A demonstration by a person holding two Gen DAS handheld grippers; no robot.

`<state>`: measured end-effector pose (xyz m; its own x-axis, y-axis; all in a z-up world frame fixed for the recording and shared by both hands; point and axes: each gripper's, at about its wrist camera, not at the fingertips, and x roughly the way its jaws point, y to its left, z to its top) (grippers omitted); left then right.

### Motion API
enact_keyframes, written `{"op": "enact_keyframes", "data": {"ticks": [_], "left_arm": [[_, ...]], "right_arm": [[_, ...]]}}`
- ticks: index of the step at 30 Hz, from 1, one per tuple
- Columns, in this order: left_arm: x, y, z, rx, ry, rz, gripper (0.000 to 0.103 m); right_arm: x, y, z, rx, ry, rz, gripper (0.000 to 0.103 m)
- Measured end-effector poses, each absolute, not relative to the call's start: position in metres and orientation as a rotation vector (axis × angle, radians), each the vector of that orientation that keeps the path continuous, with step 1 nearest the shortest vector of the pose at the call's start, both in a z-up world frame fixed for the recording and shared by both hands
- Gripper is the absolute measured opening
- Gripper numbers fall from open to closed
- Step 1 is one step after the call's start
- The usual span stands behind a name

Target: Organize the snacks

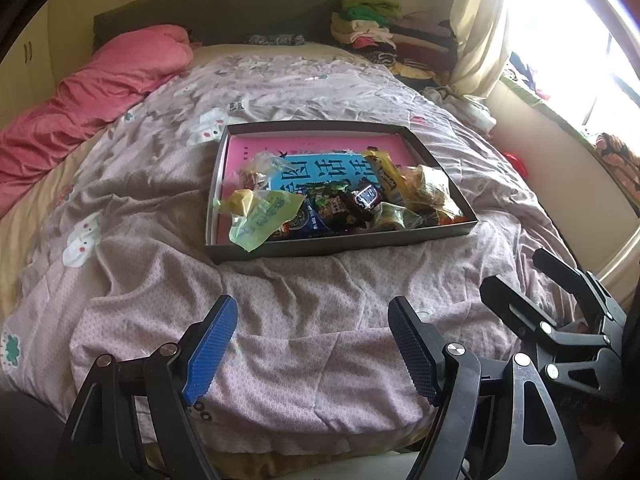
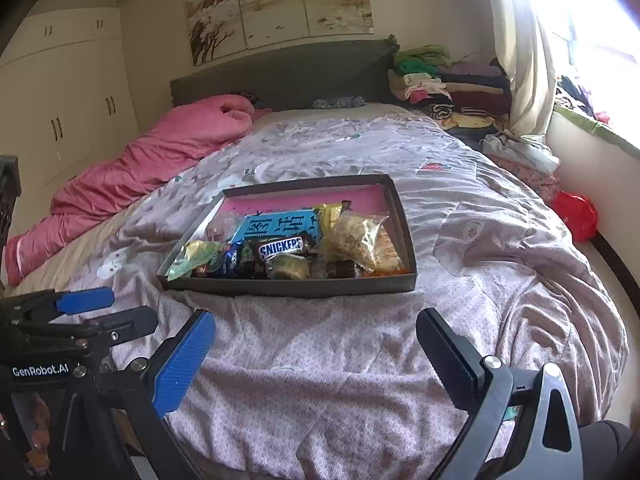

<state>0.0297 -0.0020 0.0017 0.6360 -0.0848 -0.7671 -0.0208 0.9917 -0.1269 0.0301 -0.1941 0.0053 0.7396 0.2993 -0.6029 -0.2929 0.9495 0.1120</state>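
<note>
A shallow dark tray (image 1: 312, 249) (image 2: 280, 287) lies on the bed with a pink book under a pile of wrapped snacks. A Snickers bar (image 1: 366, 196) (image 2: 280, 249) sits on top of the pile, and a pale green wrapper (image 1: 260, 220) hangs over the tray's near left wall. My left gripper (image 1: 312, 344) hovers over the quilt in front of the tray, open and empty. My right gripper (image 2: 316, 352) is also short of the tray, open with nothing between its fingers. Each gripper shows in the other's view: right gripper (image 1: 532, 280), left gripper (image 2: 120, 308).
The bed is covered by a rumpled lilac quilt (image 1: 320, 92) (image 2: 480, 220). A pink duvet (image 1: 100, 92) (image 2: 160, 160) lies along the left side. Folded clothes (image 1: 384, 36) (image 2: 440, 84) are stacked by the headboard, near a curtain and bright window. A red bag (image 2: 576, 214) sits on the floor at right.
</note>
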Motion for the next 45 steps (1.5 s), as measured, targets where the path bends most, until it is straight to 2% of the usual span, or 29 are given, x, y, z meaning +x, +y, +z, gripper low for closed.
{"op": "enact_keyframes", "data": {"ticks": [45], "left_arm": [[0.0358, 0.0049, -0.0090, -0.120, 0.909, 0.009, 0.079]], "right_arm": [[0.0344, -0.1887, -0.0040, -0.006, 0.684, 0.344, 0.101]]}}
